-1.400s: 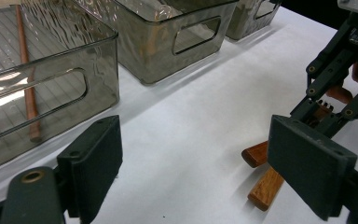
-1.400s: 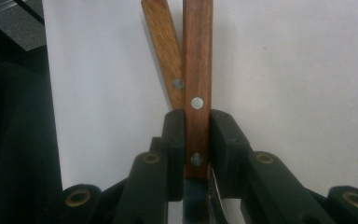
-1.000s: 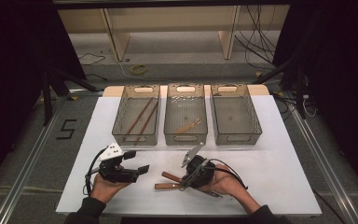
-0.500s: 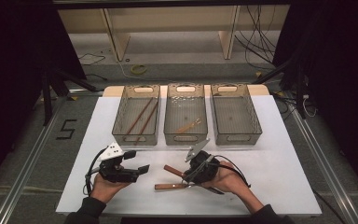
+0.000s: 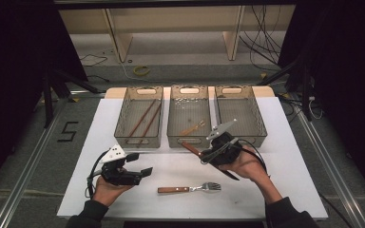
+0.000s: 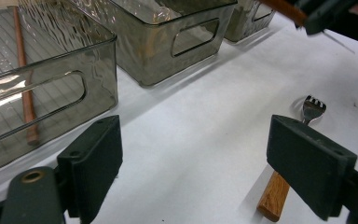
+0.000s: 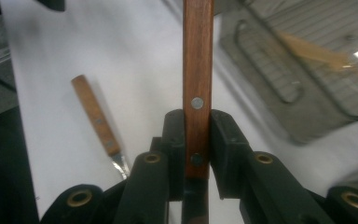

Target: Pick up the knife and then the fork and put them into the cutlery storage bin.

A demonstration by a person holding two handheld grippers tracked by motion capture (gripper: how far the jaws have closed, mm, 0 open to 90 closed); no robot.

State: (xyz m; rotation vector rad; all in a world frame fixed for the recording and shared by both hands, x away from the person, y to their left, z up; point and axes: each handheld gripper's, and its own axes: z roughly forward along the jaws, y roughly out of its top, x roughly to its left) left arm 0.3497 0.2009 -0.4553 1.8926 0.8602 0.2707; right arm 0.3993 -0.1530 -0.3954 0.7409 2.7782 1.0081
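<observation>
At the white table (image 5: 275, 142), my right gripper (image 5: 204, 156) is clamped on a wooden-handled knife (image 5: 191, 148), held clear of the tabletop just in front of the middle bin (image 5: 188, 137); my own camera on that gripper shows both jaws pressed flat against the riveted wooden handle (image 7: 198, 70), which runs straight up between them. In the high view the handle points up and left toward the bins while the dark blade (image 5: 228, 174) trails down and right under my hand (image 5: 247, 164). My left gripper (image 5: 140, 164) sits low near the table's front left, its jaws spread wide with nothing between them, and it holds nothing. A wooden-handled fork (image 5: 190, 188) lies flat on the table between my two hands, its tines (image 6: 313, 103) toward the right; it is also visible between the left gripper's open jaws (image 6: 205, 168), farther off. Three clear bins stand in a row at the back: the left bin (image 5: 123, 124) holds brown chopsticks (image 5: 145, 118), the middle one a small pale utensil (image 5: 193, 127) that I cannot identify, and the right bin (image 5: 260, 124) stands beside it.
</observation>
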